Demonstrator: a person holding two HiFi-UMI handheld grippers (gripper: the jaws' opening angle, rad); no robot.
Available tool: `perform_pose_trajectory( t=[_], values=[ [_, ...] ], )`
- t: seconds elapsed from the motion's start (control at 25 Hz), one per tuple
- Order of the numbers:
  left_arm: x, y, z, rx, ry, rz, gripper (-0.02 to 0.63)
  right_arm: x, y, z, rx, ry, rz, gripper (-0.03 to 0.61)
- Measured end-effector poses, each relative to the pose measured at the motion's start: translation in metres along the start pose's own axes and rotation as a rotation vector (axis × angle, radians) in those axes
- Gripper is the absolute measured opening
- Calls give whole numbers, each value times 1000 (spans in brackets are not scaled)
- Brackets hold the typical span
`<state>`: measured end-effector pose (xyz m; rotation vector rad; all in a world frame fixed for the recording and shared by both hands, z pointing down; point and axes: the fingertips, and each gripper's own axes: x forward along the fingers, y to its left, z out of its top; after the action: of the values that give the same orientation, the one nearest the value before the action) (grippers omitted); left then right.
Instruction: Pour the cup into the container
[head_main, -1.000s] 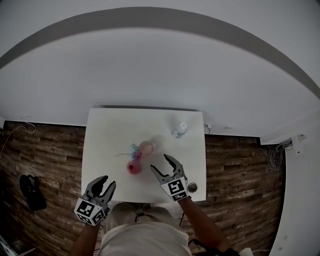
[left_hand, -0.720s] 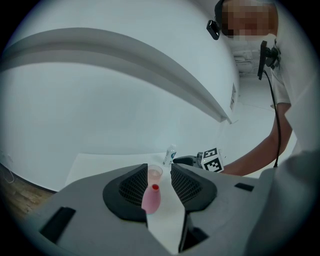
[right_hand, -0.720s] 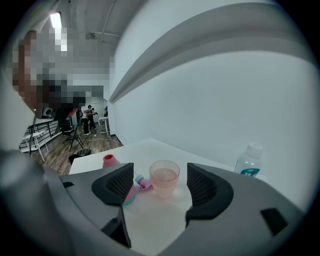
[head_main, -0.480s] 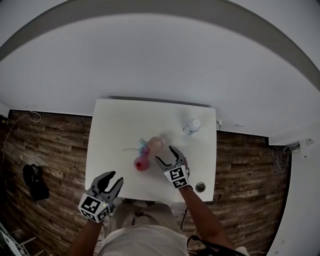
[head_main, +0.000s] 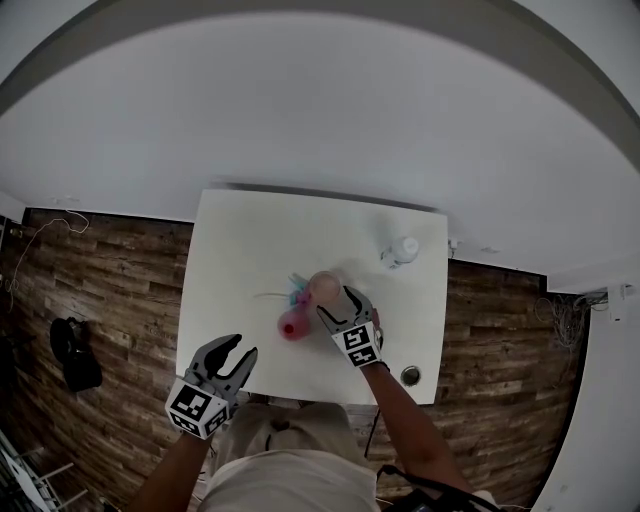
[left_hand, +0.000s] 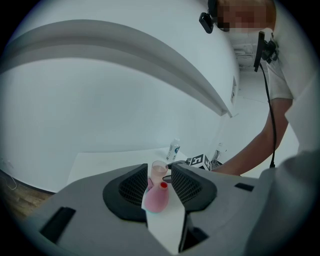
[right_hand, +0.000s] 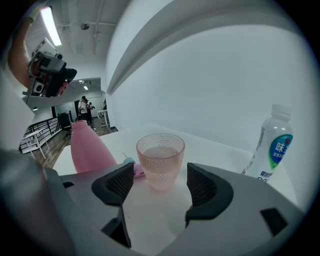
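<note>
1. The right gripper (right_hand: 159, 182) has its jaws wide; they have just been opening. The cup (right_hand: 160, 159) of pinkish liquid stands just beyond their tips, ungripped.
2. The left gripper (left_hand: 160, 175) has its jaws open and empty, by the worktop's (head_main: 240, 250) near edge.
3. Nothing seems poured yet: grasp, lift and pour remain.
4. The pink container (right_hand: 87, 150) stands just left of the cup. A bottle (right_hand: 270, 145) stands far right, out of the way.

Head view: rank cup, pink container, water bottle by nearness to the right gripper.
1. cup, just ahead of the right gripper; its jaws have just been opening, nothing between them.
2. pink container, to its left.
3. water bottle, far right of table.
</note>
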<state>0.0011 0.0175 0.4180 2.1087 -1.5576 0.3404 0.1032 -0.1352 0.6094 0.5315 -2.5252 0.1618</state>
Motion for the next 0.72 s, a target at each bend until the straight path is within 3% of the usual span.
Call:
perform_pose_trajectory(
  t=[0.72],
  values=[
    [-4,18,-5,-39,9,48,141,37,-4,5,-46,-43,-6,341]
  ],
)
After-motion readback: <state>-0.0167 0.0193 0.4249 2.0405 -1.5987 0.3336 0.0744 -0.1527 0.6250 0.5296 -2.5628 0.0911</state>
